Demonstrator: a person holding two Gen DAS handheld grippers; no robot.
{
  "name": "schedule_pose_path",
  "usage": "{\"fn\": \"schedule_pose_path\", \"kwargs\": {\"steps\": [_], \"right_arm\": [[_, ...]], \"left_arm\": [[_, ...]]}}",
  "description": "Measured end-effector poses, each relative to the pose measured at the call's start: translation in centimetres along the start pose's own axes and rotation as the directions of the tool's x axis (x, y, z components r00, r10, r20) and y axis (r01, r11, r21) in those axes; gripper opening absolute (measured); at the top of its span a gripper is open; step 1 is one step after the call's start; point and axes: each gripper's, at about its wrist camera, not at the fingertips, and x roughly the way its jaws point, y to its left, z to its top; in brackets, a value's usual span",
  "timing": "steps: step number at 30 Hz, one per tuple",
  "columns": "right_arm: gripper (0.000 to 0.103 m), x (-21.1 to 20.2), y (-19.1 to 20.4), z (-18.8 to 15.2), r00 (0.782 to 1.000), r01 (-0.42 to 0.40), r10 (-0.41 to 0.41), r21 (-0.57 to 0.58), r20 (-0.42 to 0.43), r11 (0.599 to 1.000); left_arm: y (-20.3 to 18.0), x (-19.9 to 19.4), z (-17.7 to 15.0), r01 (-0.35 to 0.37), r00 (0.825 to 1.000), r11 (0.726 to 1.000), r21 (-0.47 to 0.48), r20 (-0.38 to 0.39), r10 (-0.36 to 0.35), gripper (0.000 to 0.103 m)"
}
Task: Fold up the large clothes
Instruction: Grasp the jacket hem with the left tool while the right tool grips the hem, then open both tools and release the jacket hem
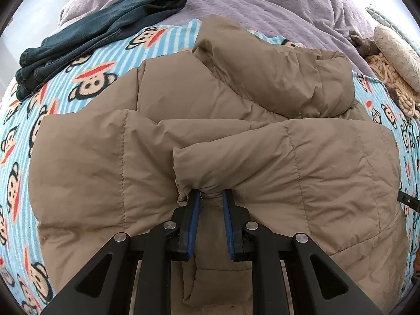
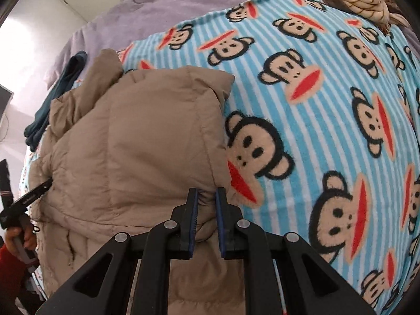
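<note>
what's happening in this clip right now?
A person with a handheld gripper in each hand is folding a tan puffer jacket on a monkey-print fleece blanket. The left gripper is pinched on a bunched fold of the jacket near its middle; the right gripper is clamped on the jacket's edge beside the blanket. The jacket is already partly folded, with layers stacked on top. A folded dark teal garment lies further back on the bed.

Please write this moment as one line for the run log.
stage: folding | left gripper: shut on tan puffer jacket | right gripper: shut on jacket edge | surface: monkey-print blanket
</note>
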Motion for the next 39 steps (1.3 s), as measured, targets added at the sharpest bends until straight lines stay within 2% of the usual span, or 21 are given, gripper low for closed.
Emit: {"fn": "schedule_pose_path", "kwargs": {"steps": [6, 12, 13, 15, 25, 26, 27, 29, 30, 35, 38, 39], "right_arm": [[0.015, -0.6, 1.3, 0.3, 0.997, 0.076, -0.076, -0.025, -0.005, 0.997], [0.017, -3.5, 1.4, 0.1, 0.999, 0.041, -0.041, 0.015, -0.014, 0.999], [0.019, -4.0, 1.3, -0.3, 0.999, 0.030, -0.029, 0.028, -0.022, 0.999], [0.033, -4.8, 1.3, -1.1, 0.999, 0.015, -0.013, 0.045, -0.039, 0.999], [0.048, -7.3, 1.7, -5.8, 0.994, -0.031, 0.039, 0.089, -0.100, 0.996], [0.048, -7.5, 1.8, -6.3, 0.993, -0.035, 0.044, 0.089, -0.106, 0.995], [0.050, -7.6, 1.9, -6.8, 0.992, -0.040, 0.050, 0.088, -0.114, 0.995], [0.058, -7.8, 2.0, -7.7, 0.989, -0.053, 0.064, 0.088, -0.130, 0.995], [0.059, -7.9, 2.1, -8.2, 0.988, -0.061, 0.073, 0.089, -0.138, 0.994], [0.060, -8.2, 2.2, -10.1, 0.979, -0.093, 0.109, 0.099, -0.173, 0.991], [0.074, -8.3, 2.1, -11.1, 0.970, -0.127, 0.148, 0.115, -0.192, 0.985], [0.076, -8.5, 2.0, -11.4, 0.969, -0.140, 0.160, 0.117, -0.190, 0.983]], "left_arm": [[-0.3, -2.1, -0.2, -0.060, 0.998, 0.998, -0.005, -0.004, 0.060, 0.020], [0.5, -4.8, -2.5, -0.088, 0.996, 0.996, -0.014, -0.027, 0.087, 0.020], [0.6, -5.2, -3.1, -0.091, 0.995, 0.996, -0.017, -0.032, 0.090, 0.020], [0.3, -6.0, -4.2, -0.096, 0.994, 0.995, -0.019, -0.047, 0.095, 0.020], [-2.1, -9.4, -10.2, -0.088, 0.989, 0.995, -0.044, -0.120, 0.082, 0.020], [-2.4, -9.6, -10.7, -0.089, 0.989, 0.995, -0.042, -0.125, 0.083, 0.024], [-2.7, -10.0, -11.5, -0.094, 0.987, 0.995, -0.044, -0.134, 0.087, 0.064], [-3.0, -11.1, -12.7, -0.115, 0.988, 0.991, -0.065, -0.112, 0.108, 0.102], [-3.2, -11.9, -13.3, -0.127, 0.989, 0.989, -0.075, -0.088, 0.121, 0.102], [-3.7, -13.2, -15.6, -0.147, 0.982, 0.984, -0.101, -0.135, 0.133, 0.102], [-4.0, -14.2, -17.2, -0.161, 0.978, 0.979, -0.126, -0.150, 0.142, 0.102], [-4.1, -14.6, -17.8, -0.166, 0.977, 0.977, -0.132, -0.155, 0.145, 0.102]]}}
